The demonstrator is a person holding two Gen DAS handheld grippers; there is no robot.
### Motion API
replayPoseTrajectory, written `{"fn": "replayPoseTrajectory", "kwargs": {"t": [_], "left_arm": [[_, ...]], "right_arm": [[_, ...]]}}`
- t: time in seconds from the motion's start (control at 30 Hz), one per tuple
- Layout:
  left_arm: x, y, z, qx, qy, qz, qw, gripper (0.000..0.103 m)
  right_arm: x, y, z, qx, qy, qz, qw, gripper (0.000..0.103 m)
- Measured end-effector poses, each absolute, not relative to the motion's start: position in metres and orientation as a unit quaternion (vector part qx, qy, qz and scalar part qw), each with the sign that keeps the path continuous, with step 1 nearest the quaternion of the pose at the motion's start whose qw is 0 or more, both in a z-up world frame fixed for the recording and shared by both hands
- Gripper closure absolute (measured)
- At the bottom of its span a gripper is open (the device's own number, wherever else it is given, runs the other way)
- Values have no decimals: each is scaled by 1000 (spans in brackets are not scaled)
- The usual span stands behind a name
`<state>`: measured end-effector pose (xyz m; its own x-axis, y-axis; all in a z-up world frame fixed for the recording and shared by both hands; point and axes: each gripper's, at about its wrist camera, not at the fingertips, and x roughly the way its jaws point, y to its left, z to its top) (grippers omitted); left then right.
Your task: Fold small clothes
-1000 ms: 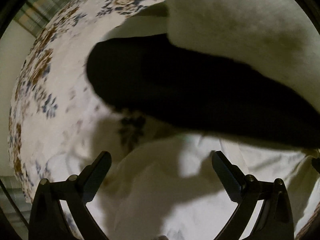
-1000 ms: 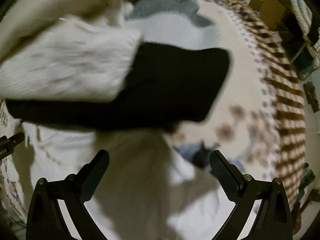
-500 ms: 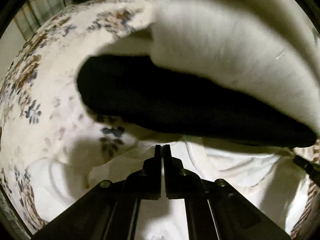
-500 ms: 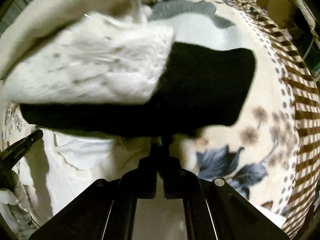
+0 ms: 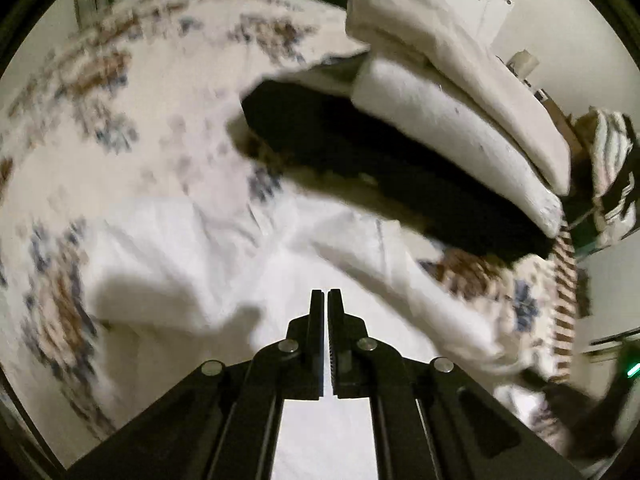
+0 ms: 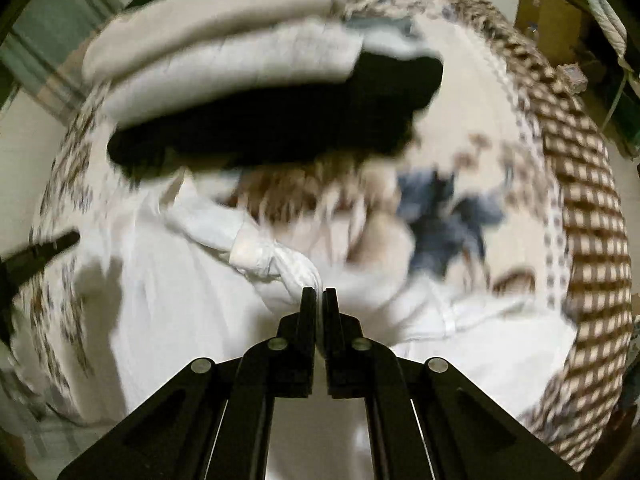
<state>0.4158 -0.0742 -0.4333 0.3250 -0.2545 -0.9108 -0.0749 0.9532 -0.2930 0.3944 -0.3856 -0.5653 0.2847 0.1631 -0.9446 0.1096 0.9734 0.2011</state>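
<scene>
A white garment (image 5: 224, 264) lies crumpled on the floral blanket (image 5: 100, 128). My left gripper (image 5: 325, 294) is shut on its cloth, which runs under the jaws. In the right wrist view the same white garment (image 6: 168, 304) shows with a bunched fold (image 6: 276, 260) drawn up to my right gripper (image 6: 319, 292), which is shut on it. The other gripper's tip (image 6: 44, 250) shows at the left edge. Both views are blurred by motion.
A stack of folded clothes stands beyond the garment: a black one (image 5: 360, 160) at the bottom, white (image 5: 448, 128) and cream (image 5: 460, 60) ones above. It also shows in the right wrist view (image 6: 260, 128). The blanket has a brown checked border (image 6: 584, 216). Boxes (image 6: 548, 8) stand beyond the bed.
Both grippers went from open to shut on the white garment. They have since pulled back and up from the stack, drawing the cloth with them.
</scene>
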Motion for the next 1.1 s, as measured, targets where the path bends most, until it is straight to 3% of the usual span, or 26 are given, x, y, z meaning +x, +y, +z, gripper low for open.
{"fn": "replayPoseTrajectory", "kwargs": {"t": [0.13, 0.17, 0.2, 0.23, 0.3, 0.33, 0.37, 0.53, 0.67, 0.77, 0.93, 1.1], "left_arm": [[426, -76, -457, -200, 621, -58, 756, 92], [427, -81, -459, -208, 627, -54, 749, 77], [427, -82, -461, -214, 631, -51, 744, 54], [430, -85, -461, -234, 631, -52, 738, 46], [440, -90, -461, -255, 631, -48, 731, 42], [446, -94, -461, -257, 635, -47, 727, 42], [457, -102, -463, -253, 642, -44, 723, 42], [495, -146, -491, -175, 685, -5, 707, 42], [511, -176, -526, -75, 711, 21, 699, 44], [507, -175, -521, -59, 686, 17, 725, 101], [471, -139, -472, -95, 619, 1, 780, 101], [408, -73, -464, -149, 620, 21, 770, 101]], "right_arm": [[346, -362, -590, 74, 637, 36, 767, 99], [342, -361, -598, 66, 650, 39, 756, 99], [337, -363, -605, 65, 661, 32, 747, 99], [334, -367, -607, 78, 665, 28, 742, 97], [327, -380, -607, 122, 665, 15, 737, 81], [324, -388, -604, 150, 660, 4, 736, 62], [320, -396, -600, 180, 653, -2, 736, 55], [307, -428, -589, 287, 614, -66, 732, 53], [305, -450, -591, 347, 600, -115, 711, 53], [308, -464, -588, 367, 598, -132, 700, 53], [305, -461, -574, 363, 604, -128, 698, 53], [301, -450, -561, 343, 610, -121, 704, 53]]}}
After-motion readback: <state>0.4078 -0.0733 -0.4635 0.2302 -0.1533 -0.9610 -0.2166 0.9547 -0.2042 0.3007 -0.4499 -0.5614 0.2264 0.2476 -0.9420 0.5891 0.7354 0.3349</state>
